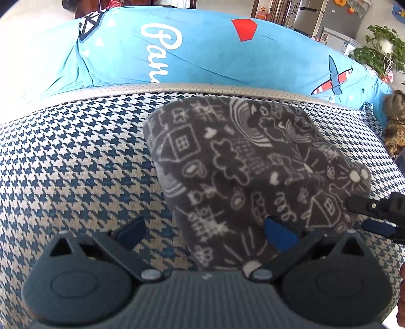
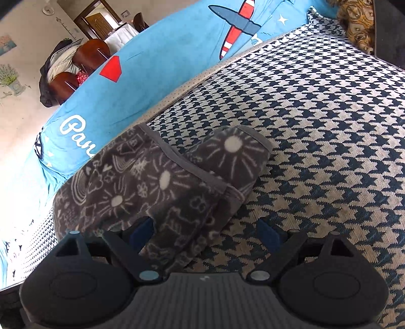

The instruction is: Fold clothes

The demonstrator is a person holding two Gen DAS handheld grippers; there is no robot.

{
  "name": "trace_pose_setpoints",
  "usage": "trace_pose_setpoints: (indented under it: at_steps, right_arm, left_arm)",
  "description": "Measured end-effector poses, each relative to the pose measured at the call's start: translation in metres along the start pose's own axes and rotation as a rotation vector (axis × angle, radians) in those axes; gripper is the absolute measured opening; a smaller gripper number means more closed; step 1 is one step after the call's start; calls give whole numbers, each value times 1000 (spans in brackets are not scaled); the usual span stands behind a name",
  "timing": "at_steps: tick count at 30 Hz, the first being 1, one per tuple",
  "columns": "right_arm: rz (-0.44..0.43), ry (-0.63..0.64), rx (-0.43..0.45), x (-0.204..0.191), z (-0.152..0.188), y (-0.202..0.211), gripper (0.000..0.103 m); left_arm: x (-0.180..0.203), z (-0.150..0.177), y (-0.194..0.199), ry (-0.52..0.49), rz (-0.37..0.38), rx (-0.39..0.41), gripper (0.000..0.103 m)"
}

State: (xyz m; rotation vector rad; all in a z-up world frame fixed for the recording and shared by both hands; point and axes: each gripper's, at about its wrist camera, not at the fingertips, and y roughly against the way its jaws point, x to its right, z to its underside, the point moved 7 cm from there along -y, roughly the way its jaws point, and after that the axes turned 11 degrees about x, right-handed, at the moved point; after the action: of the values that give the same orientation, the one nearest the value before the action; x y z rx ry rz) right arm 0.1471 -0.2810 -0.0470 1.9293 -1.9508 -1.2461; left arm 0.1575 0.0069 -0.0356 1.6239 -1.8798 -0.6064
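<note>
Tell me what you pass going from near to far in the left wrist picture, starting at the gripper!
Left gripper → grey doodle-print garment → houndstooth cushion → blue cover with white writing → fridge.

Setting: a lived-in home, living and dining area. Evidence: houndstooth-upholstered sofa seat (image 1: 63, 157) with a blue printed cover (image 1: 202, 55) over its backrest; steel refrigerator (image 1: 311, 17); trailing potted plant (image 1: 379, 53); brown wooden dining chairs (image 2: 88, 55) beside a white-clothed desk (image 2: 121, 33); wooden door (image 2: 97, 21); lavender wall decal (image 2: 10, 76).
</note>
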Motion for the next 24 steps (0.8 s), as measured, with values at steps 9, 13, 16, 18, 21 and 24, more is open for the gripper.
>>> trace_pose_setpoints:
  at_steps: [9, 13, 16, 18, 21, 24]
  right_arm:
    - [6, 2, -1, 0, -1, -4, 91]
    - [6, 3, 1, -1, 0, -5, 91]
    - [6, 3, 1, -1, 0, -5, 91]
    - [6, 6, 2, -1, 0, -5, 91]
    - [5, 10, 3, -2, -1, -5, 91]
    - [5, 10, 4, -2, -1, -5, 91]
  left_arm:
    - [1, 0, -1, -29, -29, 13, 103]
    - [3, 0, 0, -46, -42, 23, 103]
    - [3, -1, 1, -54, -50, 31, 103]
    - [3, -1, 2, -56, -53, 36, 103]
    - [3, -2, 2, -60, -58, 44, 103]
    - [3, -2, 2, -66, -64, 51, 103]
